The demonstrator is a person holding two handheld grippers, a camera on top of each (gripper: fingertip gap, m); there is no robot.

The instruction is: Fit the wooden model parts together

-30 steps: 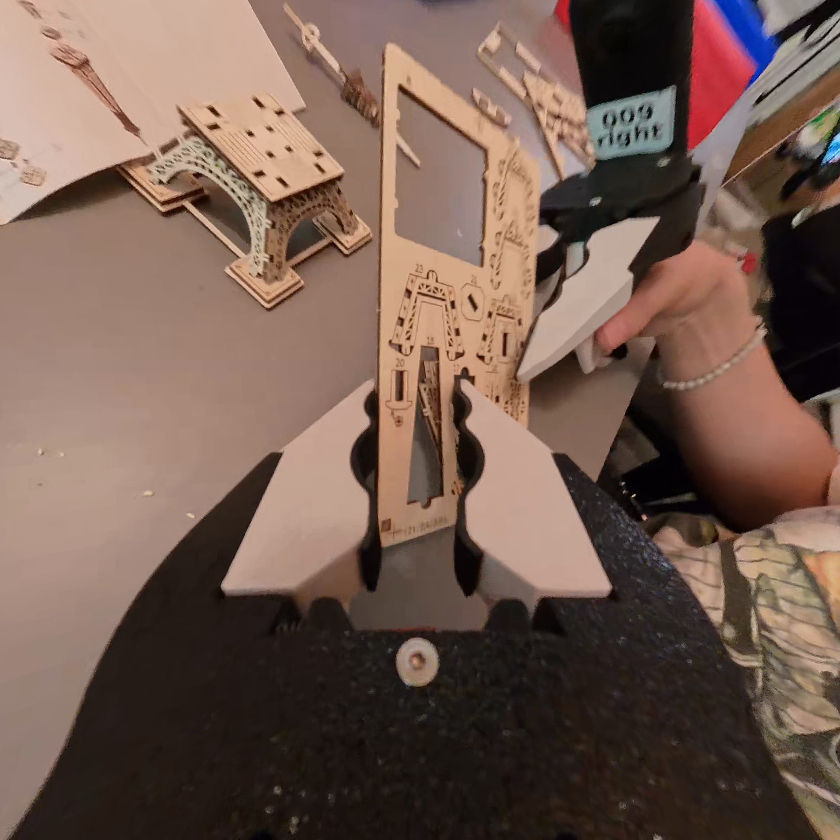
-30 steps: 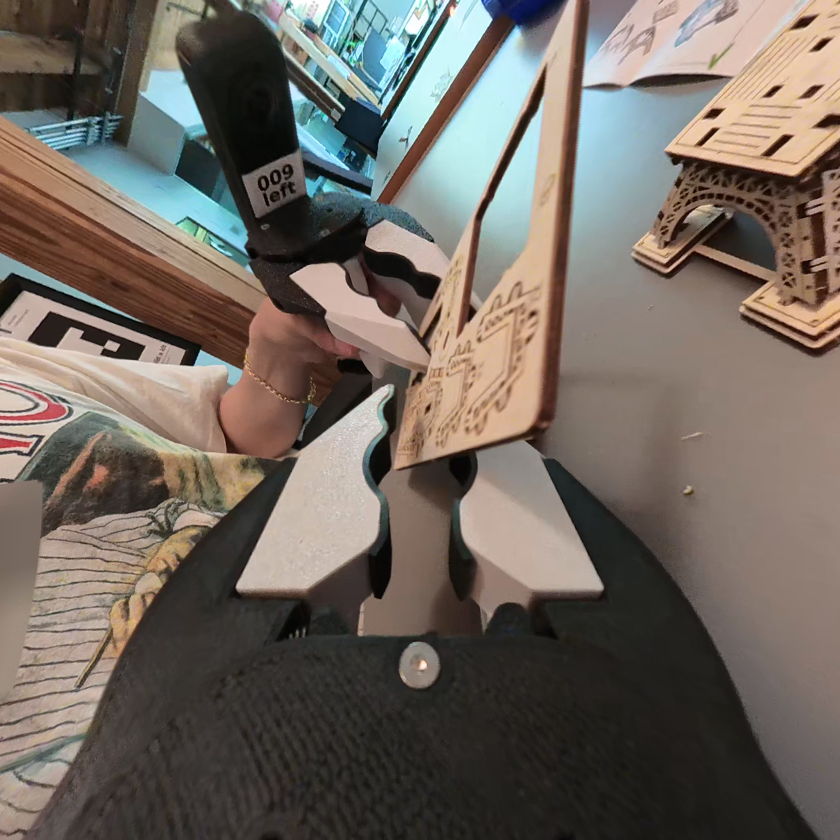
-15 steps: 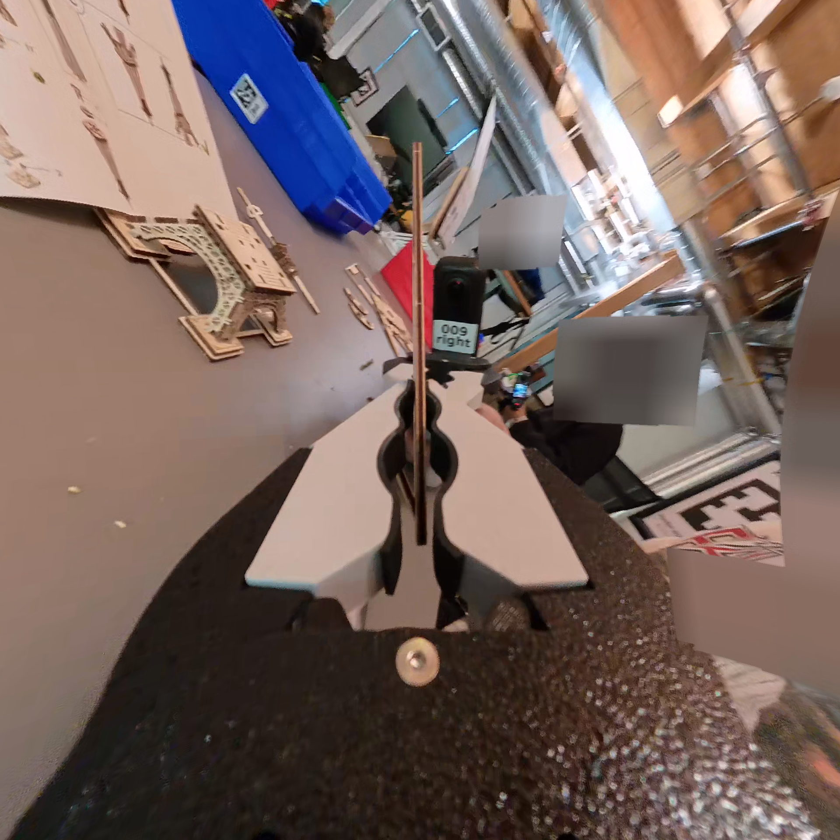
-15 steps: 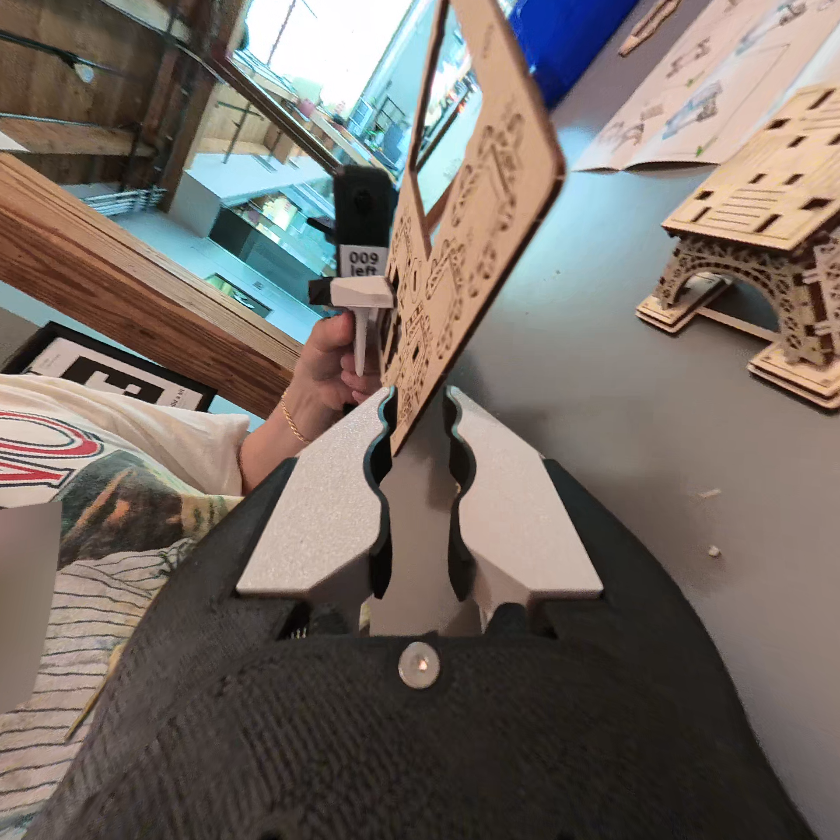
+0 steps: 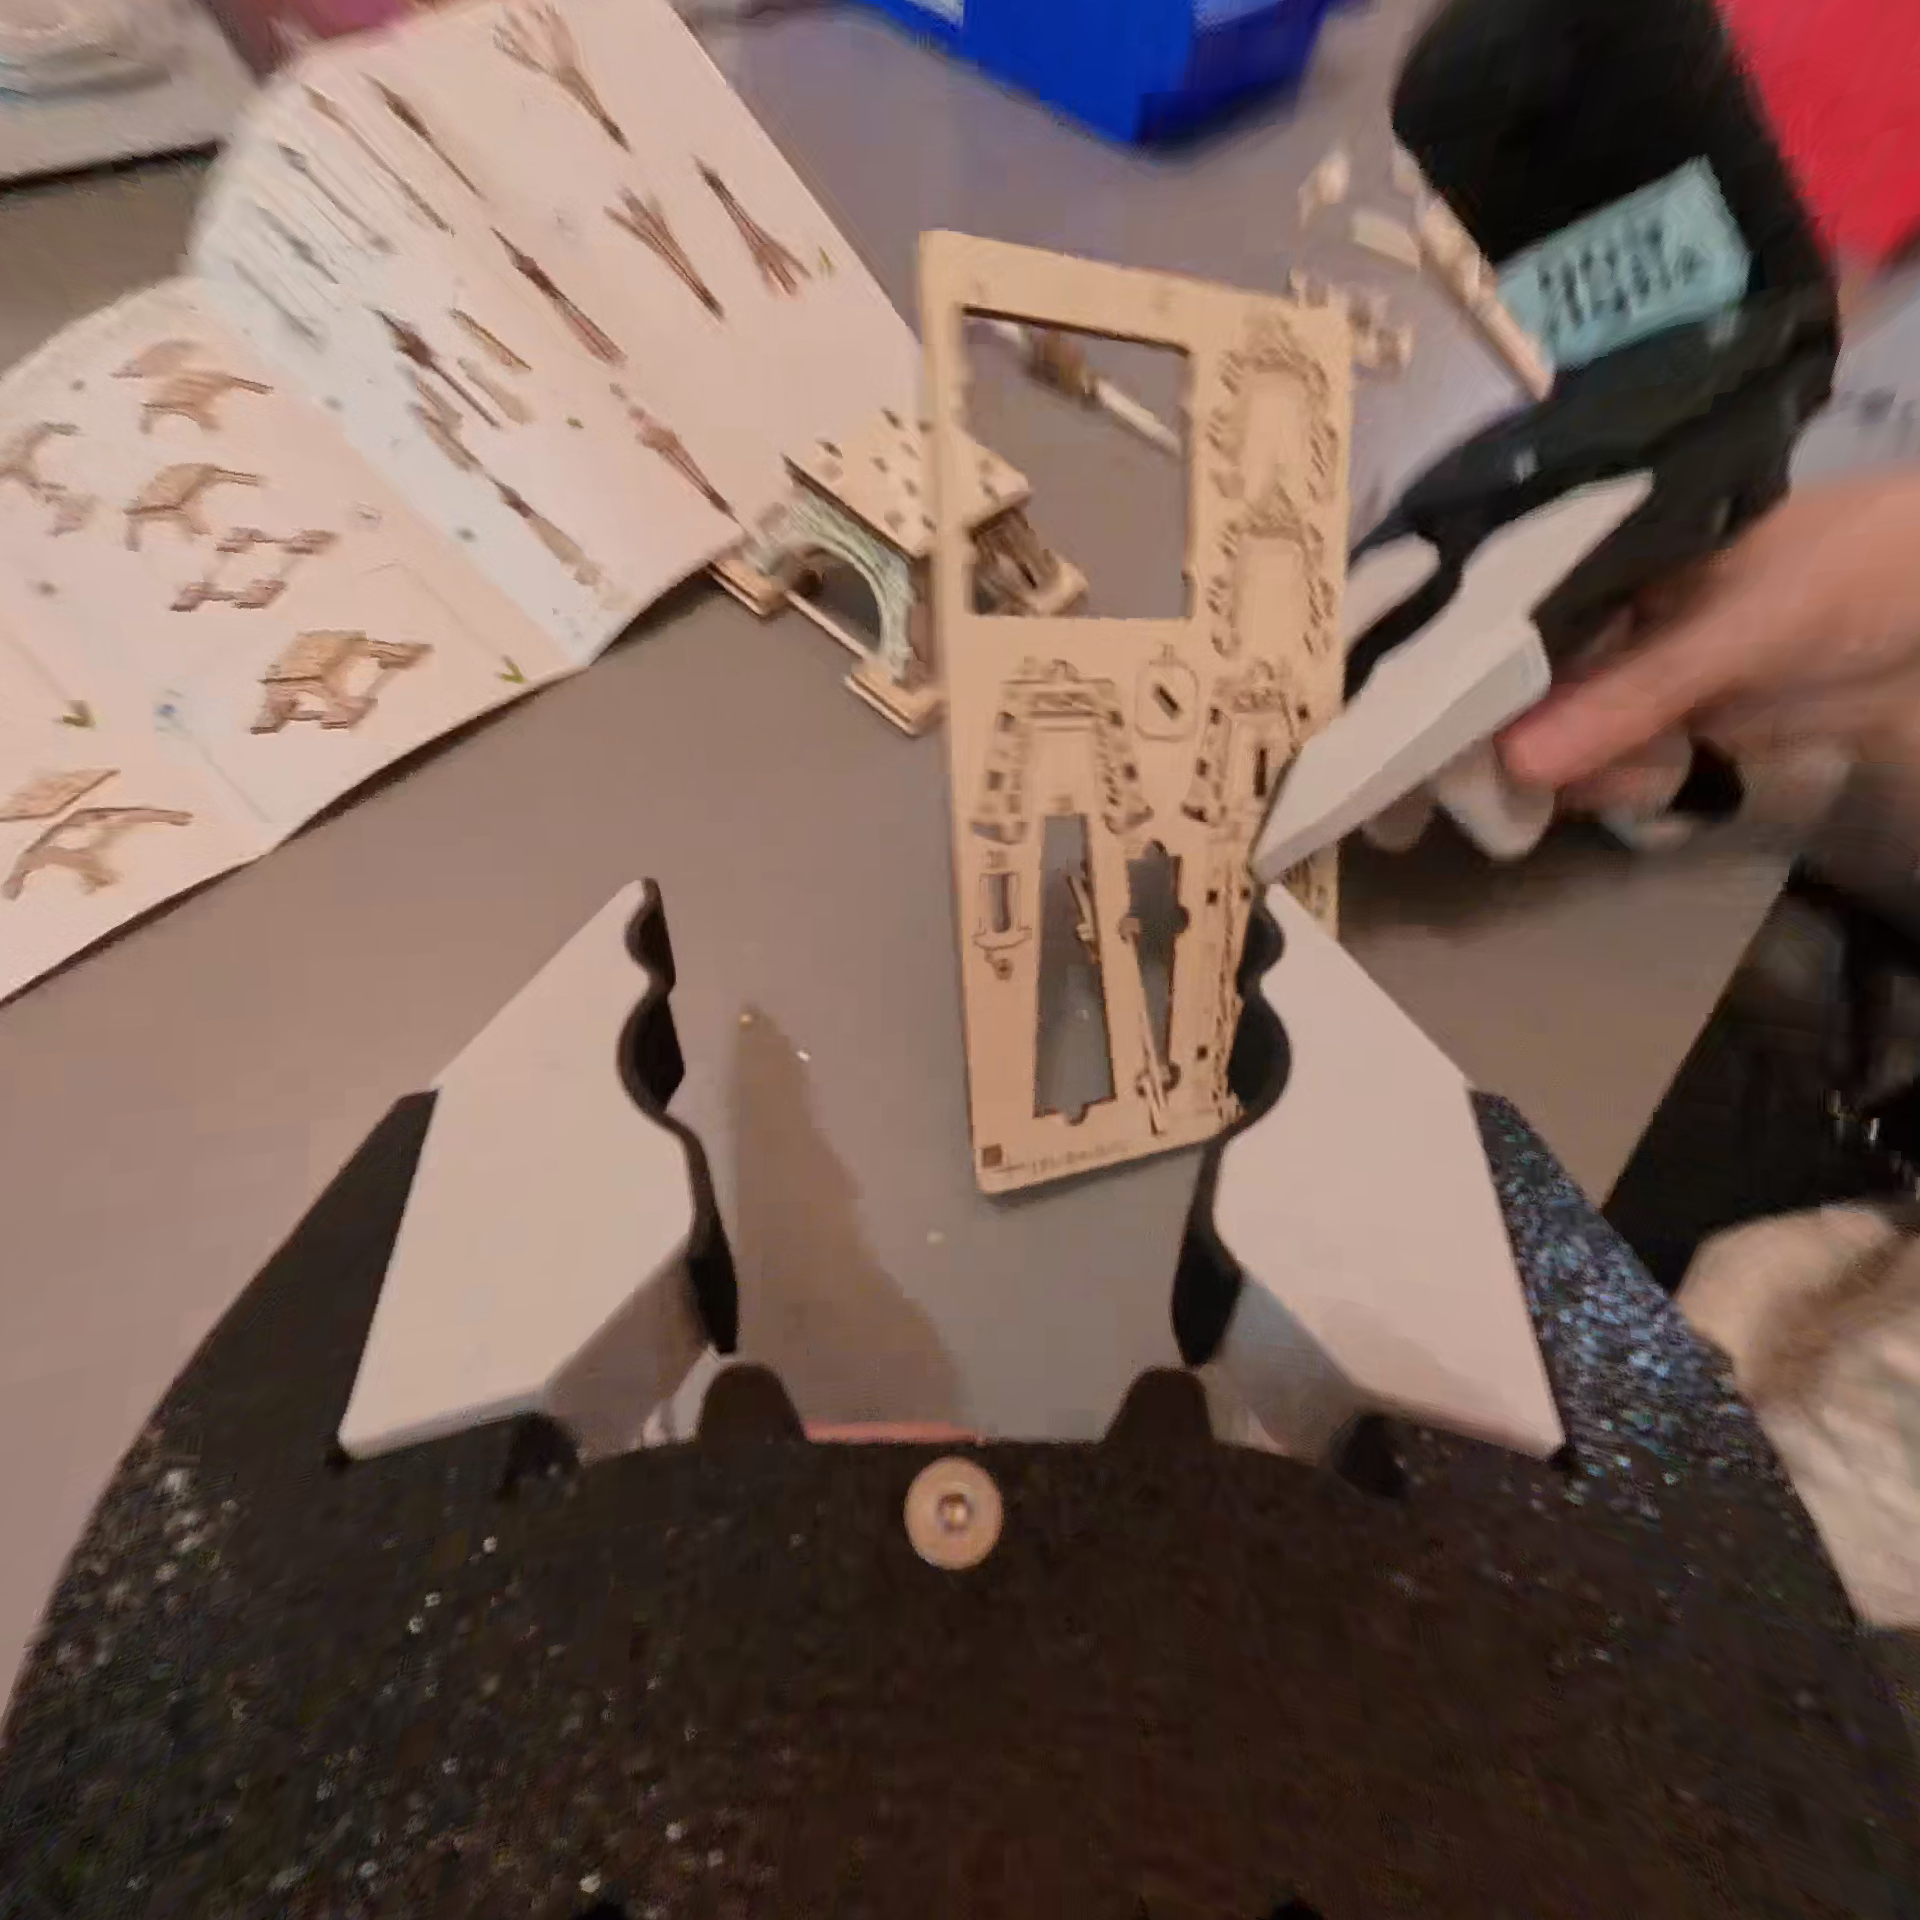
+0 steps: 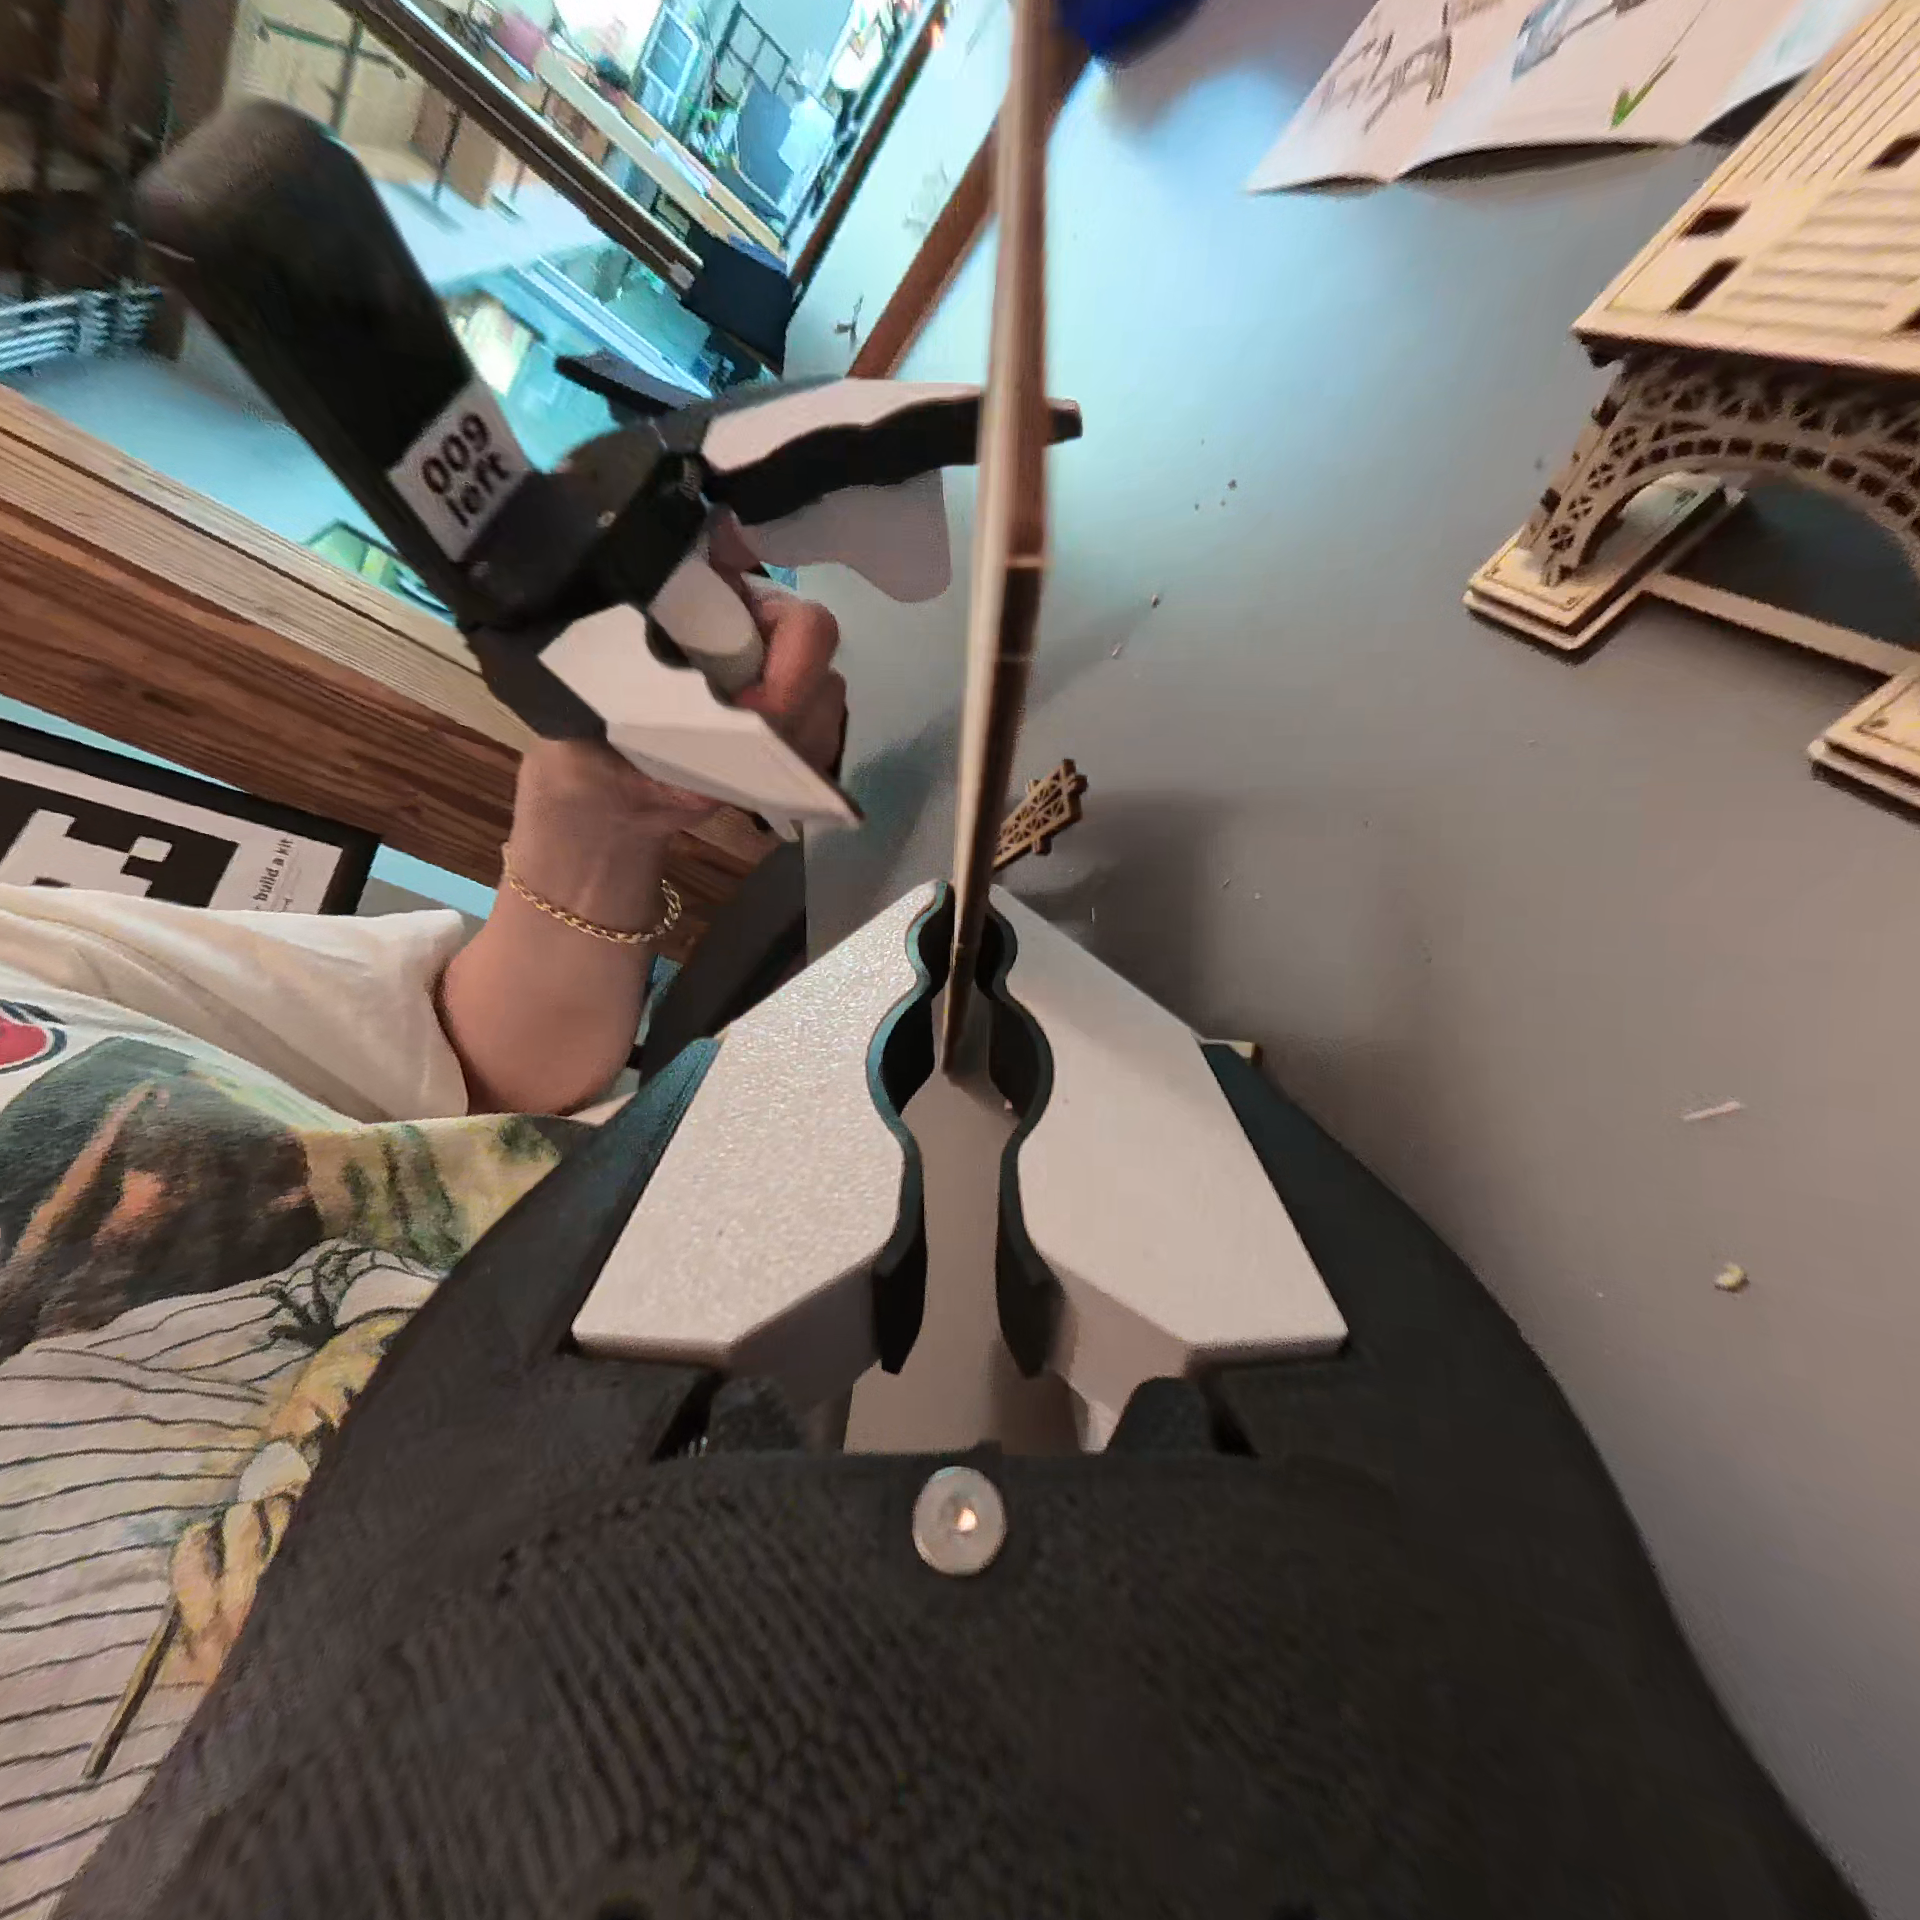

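A thin wooden parts sheet (image 5: 1081, 727) with laser-cut pieces and a rectangular hole stands upright above the grey table (image 5: 312, 1039). My right gripper (image 6: 966, 899) is shut on the sheet's lower edge, which shows edge-on (image 6: 1008, 468). In the left wrist view the right gripper (image 5: 1288, 852) pinches the sheet's right edge. My left gripper (image 5: 953, 896) is open wide and empty, with the sheet between its fingers, close to the right finger (image 5: 1351, 1195). A small lattice piece (image 6: 1039, 821) shows just behind the sheet.
The built wooden tower base (image 5: 873, 561) stands on the table beyond the sheet and shows in the right wrist view (image 6: 1766, 343). A folded instruction sheet (image 5: 416, 416) lies left of it. Loose wooden parts (image 5: 1434, 249) and a blue bin (image 5: 1122, 62) lie farther back.
My left gripper has opened and let go of the sheet. My right gripper, open around the sheet's corner before, has shut on it and now holds it alone.
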